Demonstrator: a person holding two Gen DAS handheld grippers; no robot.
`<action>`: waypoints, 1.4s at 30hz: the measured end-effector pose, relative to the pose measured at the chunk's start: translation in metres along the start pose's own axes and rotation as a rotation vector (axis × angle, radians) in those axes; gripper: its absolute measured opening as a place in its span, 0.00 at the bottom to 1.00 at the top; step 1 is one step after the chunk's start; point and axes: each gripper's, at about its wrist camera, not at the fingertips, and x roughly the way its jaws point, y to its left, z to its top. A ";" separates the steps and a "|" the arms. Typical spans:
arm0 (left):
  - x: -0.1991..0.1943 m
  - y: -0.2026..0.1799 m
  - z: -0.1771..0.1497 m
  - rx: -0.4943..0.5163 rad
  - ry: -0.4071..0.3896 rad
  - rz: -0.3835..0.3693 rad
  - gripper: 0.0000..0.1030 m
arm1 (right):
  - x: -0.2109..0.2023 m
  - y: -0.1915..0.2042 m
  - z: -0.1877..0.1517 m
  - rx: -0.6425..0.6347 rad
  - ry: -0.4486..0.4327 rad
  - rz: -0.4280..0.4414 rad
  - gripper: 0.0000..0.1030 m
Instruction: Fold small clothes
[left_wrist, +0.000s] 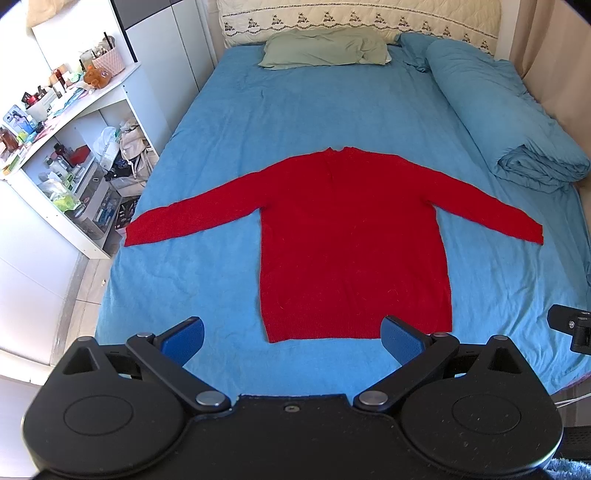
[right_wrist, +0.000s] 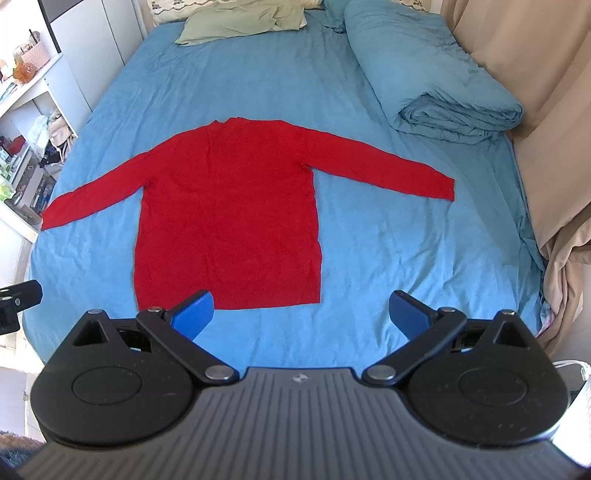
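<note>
A red sweater (left_wrist: 354, 243) lay flat on the blue bedsheet (left_wrist: 295, 118), front down or up I could not tell, with both sleeves spread out to 9 and 3 o'clock and the hem nearest the cameras. The left gripper (left_wrist: 292, 334) hung above the near edge of the bed at 6 o'clock of the sweater, its blue pads (left_wrist: 183, 339) spread wide with nothing between them. The right gripper (right_wrist: 302, 314) was likewise released and empty (its left pad overlapped the hem in view, though contact was unclear). A green pillow (left_wrist: 325, 48) sat at 12 o'clock, a rolled blue duvet (left_wrist: 498, 110) at 2 o'clock, and a cluttered white shelf (left_wrist: 74, 122) at 9 o'clock.
</note>
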 end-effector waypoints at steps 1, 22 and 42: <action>0.000 0.000 0.000 -0.001 0.000 0.000 1.00 | 0.000 0.000 0.000 0.001 0.000 0.001 1.00; -0.002 -0.002 0.003 -0.004 -0.004 0.007 1.00 | 0.000 -0.001 0.000 -0.003 -0.005 0.006 1.00; 0.006 0.009 0.047 0.002 -0.063 0.007 1.00 | 0.000 -0.011 0.020 0.057 -0.022 -0.005 1.00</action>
